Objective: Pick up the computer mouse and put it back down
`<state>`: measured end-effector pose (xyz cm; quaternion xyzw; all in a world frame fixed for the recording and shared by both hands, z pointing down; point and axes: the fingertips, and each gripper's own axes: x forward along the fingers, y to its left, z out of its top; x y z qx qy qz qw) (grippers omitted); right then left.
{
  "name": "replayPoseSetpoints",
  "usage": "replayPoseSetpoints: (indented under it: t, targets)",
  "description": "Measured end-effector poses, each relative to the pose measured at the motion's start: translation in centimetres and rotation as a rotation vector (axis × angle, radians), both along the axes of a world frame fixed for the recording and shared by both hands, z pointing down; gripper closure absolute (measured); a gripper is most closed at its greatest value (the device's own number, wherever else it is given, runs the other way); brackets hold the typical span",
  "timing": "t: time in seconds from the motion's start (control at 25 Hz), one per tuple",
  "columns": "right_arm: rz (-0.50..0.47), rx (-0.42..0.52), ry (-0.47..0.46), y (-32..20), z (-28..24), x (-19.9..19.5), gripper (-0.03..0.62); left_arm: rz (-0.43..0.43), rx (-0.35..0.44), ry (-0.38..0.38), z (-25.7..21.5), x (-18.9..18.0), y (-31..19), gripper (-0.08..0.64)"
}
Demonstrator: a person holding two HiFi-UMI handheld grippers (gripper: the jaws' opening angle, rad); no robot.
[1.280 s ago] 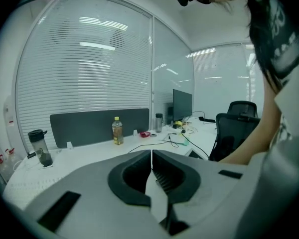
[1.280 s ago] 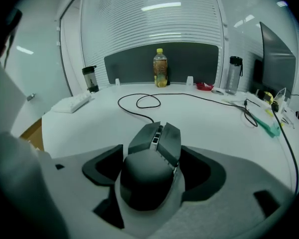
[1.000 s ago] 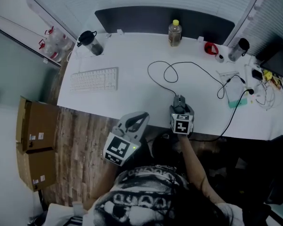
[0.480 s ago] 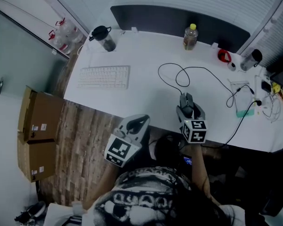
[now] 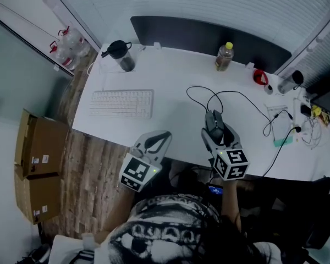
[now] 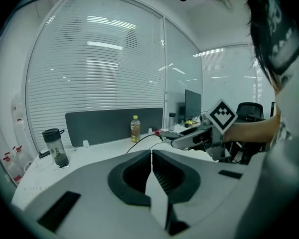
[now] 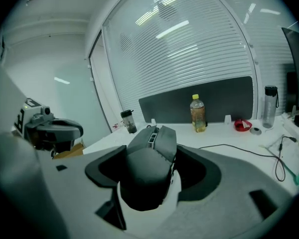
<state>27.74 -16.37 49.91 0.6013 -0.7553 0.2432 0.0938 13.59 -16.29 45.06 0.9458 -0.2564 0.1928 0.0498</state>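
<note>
Two grippers: right gripper [image 5: 215, 130] is clamping the mouse [image 7: 148, 171] in its jaws, right of centre; left gripper [image 5: 156, 141] is holding its jaws closed, empty.

The computer mouse [image 7: 148, 169] was dark grey, wired; clamped by its sides between the right gripper's [image 5: 216, 132] jaws; held above the white desk [image 5: 170, 70], nose pointing away; its black cable [image 7: 222, 145] trailed across the desk.

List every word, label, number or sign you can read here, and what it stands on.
No text reads clearly.
Cardboard boxes: white stickers, print too small.
Yellow-capped bottle: label blurred.
Keyboard: key legends too small.
Shaker bottle: marking blurred.
Marker cubes: black-and-white square patterns, no letters.
</note>
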Motion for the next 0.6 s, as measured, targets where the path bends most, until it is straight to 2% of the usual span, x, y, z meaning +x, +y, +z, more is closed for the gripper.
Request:
replayPoseSetpoints:
  t: [0.36,0.6]
  targets:
    - [-0.009,-0.037,0.027,-4.8,0.7,-4.3,0.282,-0.063,0.006,0.011,0.1,-6.2,-6.5,0.554]
    - [-0.068,-0.07,0.071,-10.6,3.2,-8.8,0.282,-0.125,-0.004,0.011,0.7,-11.3,-9.9,0.554]
